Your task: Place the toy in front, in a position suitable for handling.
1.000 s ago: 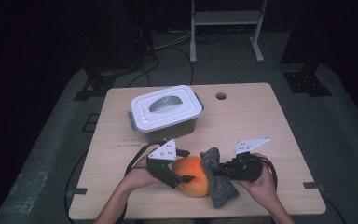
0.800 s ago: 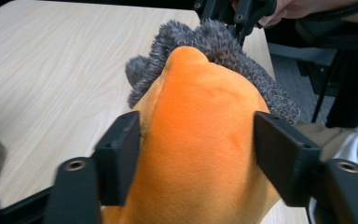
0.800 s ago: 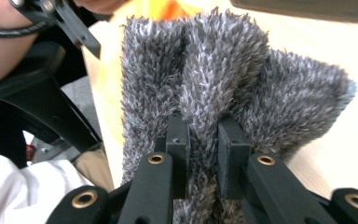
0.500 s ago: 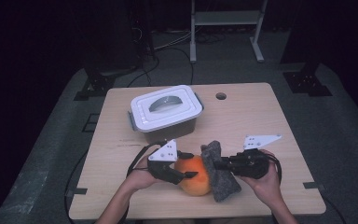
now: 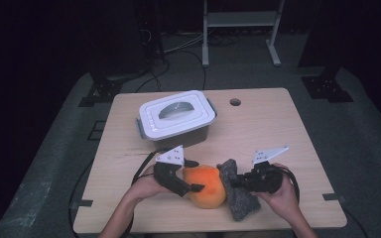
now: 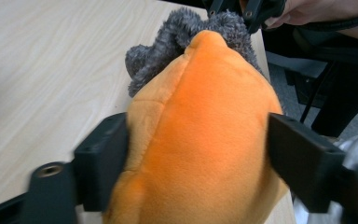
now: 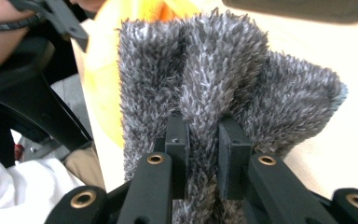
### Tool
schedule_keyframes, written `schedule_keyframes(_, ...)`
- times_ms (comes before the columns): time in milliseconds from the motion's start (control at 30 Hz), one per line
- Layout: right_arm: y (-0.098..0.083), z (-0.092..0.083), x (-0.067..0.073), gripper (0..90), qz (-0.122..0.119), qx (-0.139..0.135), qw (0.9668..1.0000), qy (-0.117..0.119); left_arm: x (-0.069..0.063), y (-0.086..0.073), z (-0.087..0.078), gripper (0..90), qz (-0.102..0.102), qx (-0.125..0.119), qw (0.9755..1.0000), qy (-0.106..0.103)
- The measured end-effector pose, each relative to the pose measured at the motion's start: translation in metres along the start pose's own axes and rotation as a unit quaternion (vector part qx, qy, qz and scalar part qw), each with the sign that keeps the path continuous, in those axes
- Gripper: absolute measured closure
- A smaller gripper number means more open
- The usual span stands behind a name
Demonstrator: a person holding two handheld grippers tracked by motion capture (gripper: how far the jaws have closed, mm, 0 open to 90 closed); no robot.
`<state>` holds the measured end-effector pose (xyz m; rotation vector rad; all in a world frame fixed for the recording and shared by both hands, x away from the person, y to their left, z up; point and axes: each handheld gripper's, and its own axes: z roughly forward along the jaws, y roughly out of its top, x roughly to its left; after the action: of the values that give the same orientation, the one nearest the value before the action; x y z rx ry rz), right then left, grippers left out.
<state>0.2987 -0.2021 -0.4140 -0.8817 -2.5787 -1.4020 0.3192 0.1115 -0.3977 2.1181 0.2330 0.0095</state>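
The left gripper (image 5: pixel 187 174) straddles a rounded orange plush toy (image 5: pixel 206 185) that lies on the light wooden table (image 5: pixel 278 129) near its front edge. In the left gripper view, the orange plush toy (image 6: pixel 200 135) sits between the two black jaws, which stand wide; the left-hand jaw meets the plush flank and the right-hand jaw lies against or just beside the other flank. These jaws have just been opening again after a brief closing, with the toy between them; firm pressure of the pads on it cannot be confirmed.

The right gripper (image 5: pixel 239 182) is clamped on a shaggy grey fabric piece (image 5: pixel 239 196) that touches the far side of the toy from the left jaws. In the right gripper view, a ridge of the grey fabric (image 7: pixel 223 88) is pinched between the nearly closed jaws, and the pile rises beyond the fingertips. The orange plush (image 7: pixel 135 11) shows past the fabric, beyond the jaw tips and to their left.

A white lidded plastic container with a grey base (image 5: pixel 176 118) stands farther back on the table, well apart from both sets of jaws.
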Motion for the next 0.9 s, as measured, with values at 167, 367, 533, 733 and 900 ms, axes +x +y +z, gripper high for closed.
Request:
schedule_keyframes(167, 0.008, -0.012, 0.006, 76.3, -0.006, -0.051, 0.9987, 0.008, -0.007, 0.008, -0.001, 37.7, 0.015, -0.011, 0.9997, 0.019)
schedule_keyframes(367, 0.019, -0.018, 0.021, 76.3, -0.029, -0.093, 0.9951, 0.016, -0.020, 0.020, 0.001, 37.5, 0.047, 0.011, 0.9977, 0.046)
schedule_keyframes(533, 0.018, -0.008, 0.022, 76.4, -0.035, -0.067, 0.9971, 0.003, -0.019, 0.018, 0.005, 28.5, 0.045, 0.008, 0.9983, 0.036)
schedule_keyframes(733, 0.009, -0.002, 0.014, 76.4, -0.019, -0.046, 0.9987, 0.011, -0.007, 0.009, 0.002, 12.0, 0.013, 0.011, 0.9997, 0.018)
schedule_keyframes(900, 0.003, 0.000, 0.007, 76.3, -0.010, -0.019, 0.9997, 0.007, -0.002, 0.002, 0.001, 18.9, -0.001, 0.004, 1.0000, -0.004)
